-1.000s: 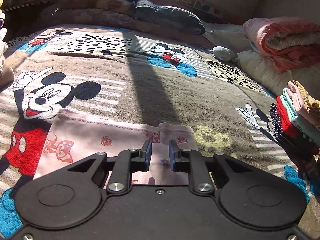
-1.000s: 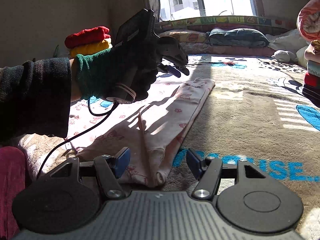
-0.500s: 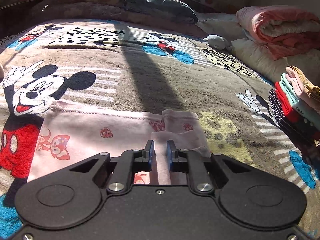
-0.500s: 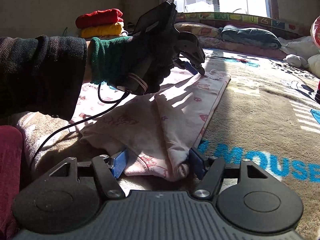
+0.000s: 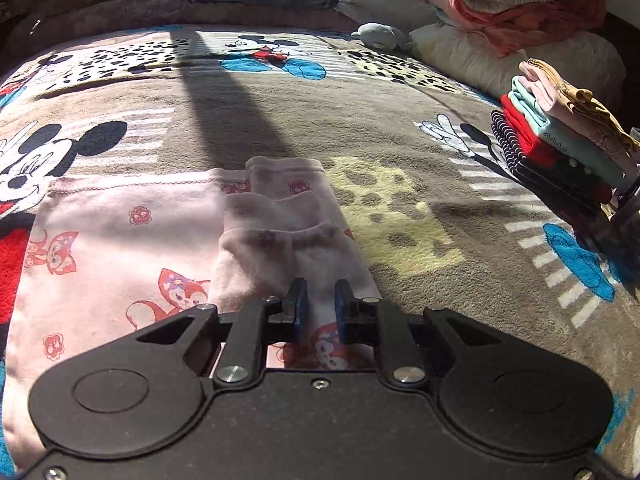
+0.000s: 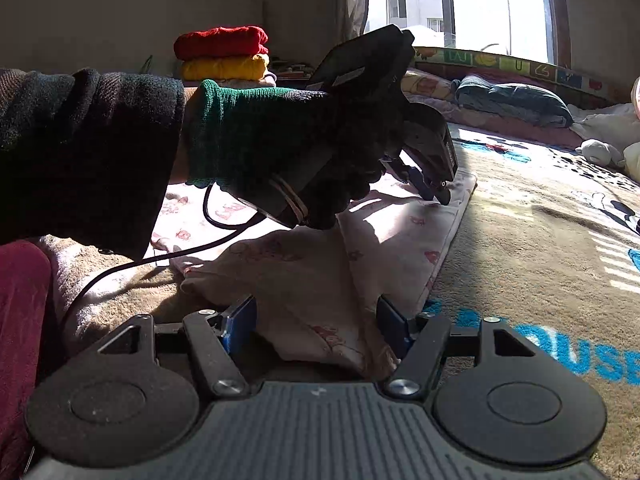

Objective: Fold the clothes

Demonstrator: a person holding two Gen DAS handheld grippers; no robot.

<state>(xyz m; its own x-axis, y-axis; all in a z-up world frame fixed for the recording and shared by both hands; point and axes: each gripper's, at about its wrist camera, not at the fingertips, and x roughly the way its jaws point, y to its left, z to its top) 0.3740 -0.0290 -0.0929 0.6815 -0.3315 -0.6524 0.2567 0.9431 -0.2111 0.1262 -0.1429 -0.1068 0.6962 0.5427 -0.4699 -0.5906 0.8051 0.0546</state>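
Left gripper [image 5: 318,300], fingers slightly apart, hovers above the pale pink fox-print cotton garment [image 5: 132,232] at centre frame; right gripper [image 6: 316,322], fingers wide apart, straddles its bunched lower-centre end.

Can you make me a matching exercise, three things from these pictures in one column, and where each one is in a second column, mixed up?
Things:
1. pink garment
2. stack of folded clothes
3. grey soft toy

Places:
A. far end of the bed, beside the white pillow
B. right edge of the blanket, piled up
C. spread on the blanket under the left gripper

Pairs: 1-C, 2-B, 3-A
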